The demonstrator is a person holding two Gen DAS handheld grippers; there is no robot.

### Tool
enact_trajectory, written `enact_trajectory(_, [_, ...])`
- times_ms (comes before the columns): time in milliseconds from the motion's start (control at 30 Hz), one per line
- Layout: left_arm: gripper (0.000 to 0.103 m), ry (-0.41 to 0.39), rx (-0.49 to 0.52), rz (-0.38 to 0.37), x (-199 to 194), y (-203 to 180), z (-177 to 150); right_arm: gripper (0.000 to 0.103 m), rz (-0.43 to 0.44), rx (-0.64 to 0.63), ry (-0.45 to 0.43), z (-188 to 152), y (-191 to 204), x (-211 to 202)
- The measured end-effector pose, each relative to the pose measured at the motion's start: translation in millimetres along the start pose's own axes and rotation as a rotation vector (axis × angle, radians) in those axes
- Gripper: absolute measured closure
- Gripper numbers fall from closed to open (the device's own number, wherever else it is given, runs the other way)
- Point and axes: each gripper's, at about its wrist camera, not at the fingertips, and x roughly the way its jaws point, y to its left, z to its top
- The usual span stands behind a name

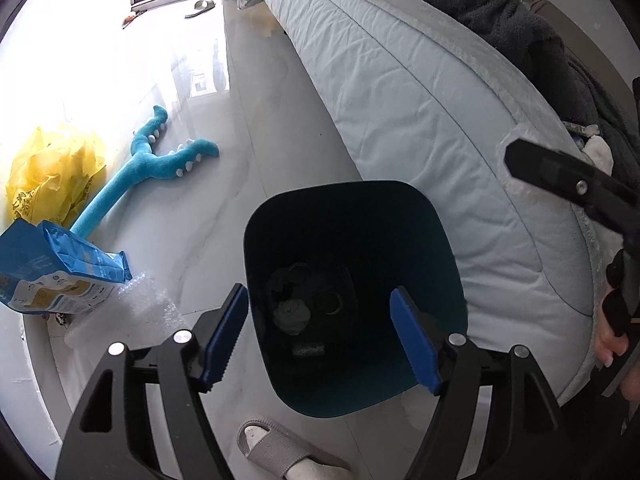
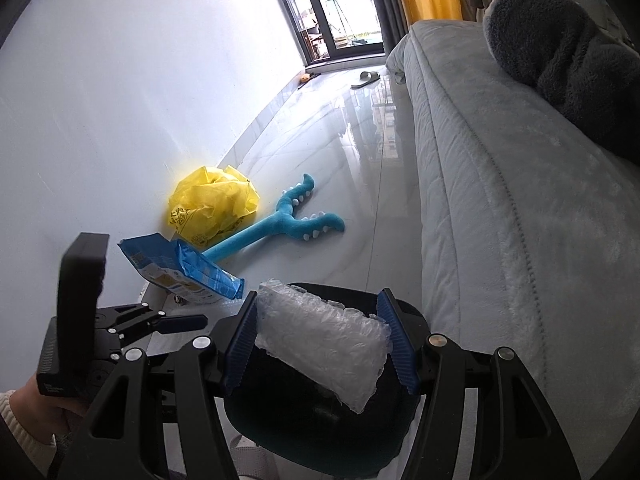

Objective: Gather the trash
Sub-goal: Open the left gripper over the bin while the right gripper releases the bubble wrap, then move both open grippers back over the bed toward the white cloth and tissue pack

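The right tongs (image 2: 322, 342) grip a bubble-wrap wad (image 2: 320, 344), its long axis spanning pad to pad, directly over the dark trash bin (image 2: 320, 440); release should drop it inside. The left tongs (image 1: 320, 336) hover wide and empty over the same bin.

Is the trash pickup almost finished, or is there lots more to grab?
Partly done. The bin already has a few scraps at its bottom. The right gripper holds a bubble wrap bundle over the bin. The left gripper is open and empty. Still on the floor: the yellow plastic bag, the blue package and more bubble wrap.
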Motion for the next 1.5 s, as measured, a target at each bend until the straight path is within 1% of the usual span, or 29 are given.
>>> enact_trajectory(300, [0.023, -0.127, -0.033, -0.005, -32, 21, 5, 0.043, -0.021, -0.005, 0.095, -12, 10, 39])
enact_trajectory(400, [0.023, -0.193, -0.045, -0.001, -47, 26, 8, 0.043, -0.029, -0.016, 0.124, -17, 14, 52])
enact_trajectory(533, [0.023, -0.267, -0.068, -0.019, -66, 32, 12, 0.043, -0.033, -0.031, 0.163, -24, 22, 67])
enact_trajectory(667, [0.023, -0.308, -0.05, 0.017, -77, 31, 14, 0.042, -0.039, -0.05, 0.206, -32, 29, 82])
enact_trajectory(900, [0.023, -0.388, -0.066, -0.013, -97, 31, 20, 0.042, -0.049, -0.07, 0.249, -40, 34, 93])
enact_trajectory(1000, [0.023, -0.413, -0.062, -0.015, -104, 28, 23, 0.036, -0.039, -0.067, 0.266, -40, 33, 94])
enact_trajectory(1033, [0.023, -0.422, -0.059, -0.015, -105, 26, 24, 0.031, -0.042, -0.069, 0.265, -40, 33, 94])
enact_trajectory(1067, [0.023, -0.43, -0.058, -0.016, -106, 24, 24, 0.029, -0.043, -0.071, 0.264, -40, 33, 93])
enact_trajectory(1300, [0.023, -0.474, -0.047, -0.022, -113, 12, 28, 0.027, -0.039, -0.071, 0.24, -33, 32, 80])
enact_trajectory(1367, [0.023, -0.494, -0.043, -0.017, -116, 8, 29, 0.027, -0.034, -0.071, 0.23, -31, 32, 75])
enact_trajectory(1500, [0.022, -0.535, -0.046, -0.031, -125, 0, 33, 0.027, -0.021, -0.067, 0.202, -27, 29, 62])
